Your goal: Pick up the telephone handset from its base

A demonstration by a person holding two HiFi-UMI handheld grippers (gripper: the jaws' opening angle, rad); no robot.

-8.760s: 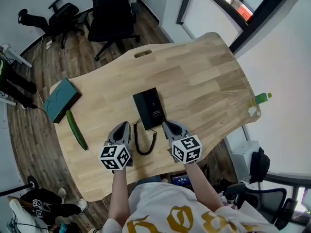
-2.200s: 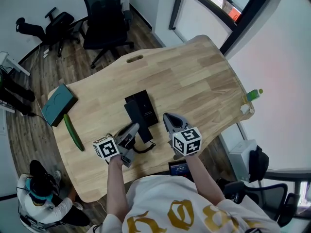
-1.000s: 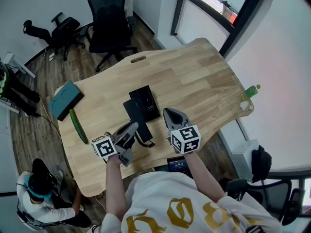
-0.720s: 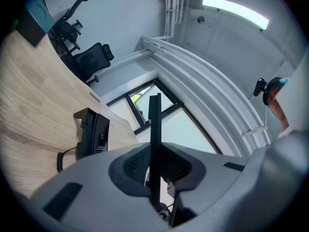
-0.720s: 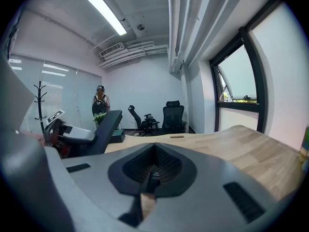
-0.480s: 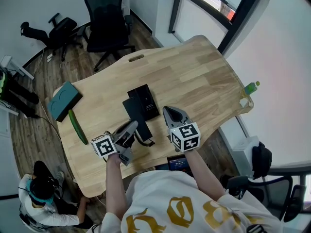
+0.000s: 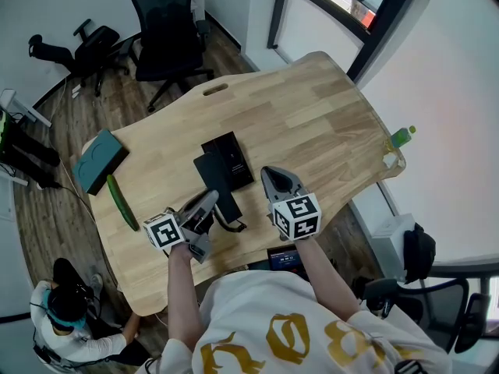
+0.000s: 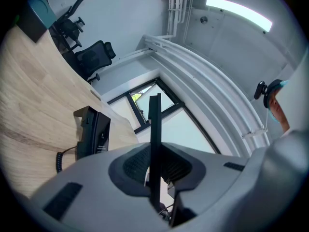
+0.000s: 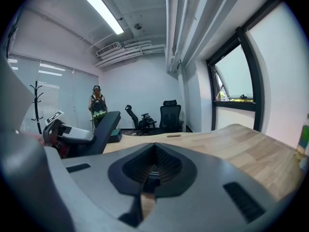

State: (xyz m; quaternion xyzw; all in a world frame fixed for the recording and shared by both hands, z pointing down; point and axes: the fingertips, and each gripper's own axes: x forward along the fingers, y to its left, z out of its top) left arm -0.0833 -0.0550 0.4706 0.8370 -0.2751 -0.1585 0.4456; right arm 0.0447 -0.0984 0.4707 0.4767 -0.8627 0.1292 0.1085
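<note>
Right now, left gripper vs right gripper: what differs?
The left gripper is shut on the black handset, lifted off its base; the right gripper is shut on nothing. The left gripper is rolled onto its side; the right gripper sits upright. Both hover over the table's near edge.

No legible txt. Print on phone base (image 7: 234, 156) too small; shirt (image 7: 249, 310) print unclear.

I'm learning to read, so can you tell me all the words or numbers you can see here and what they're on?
Nothing here can be read for certain.
Telephone base: small pale print, too small to read.
Shirt: big gold shapes, cut off at the edge, unreadable.
Bottle: label too small to read.
Marker cubes: black-and-white square patterns, no letters.
</note>
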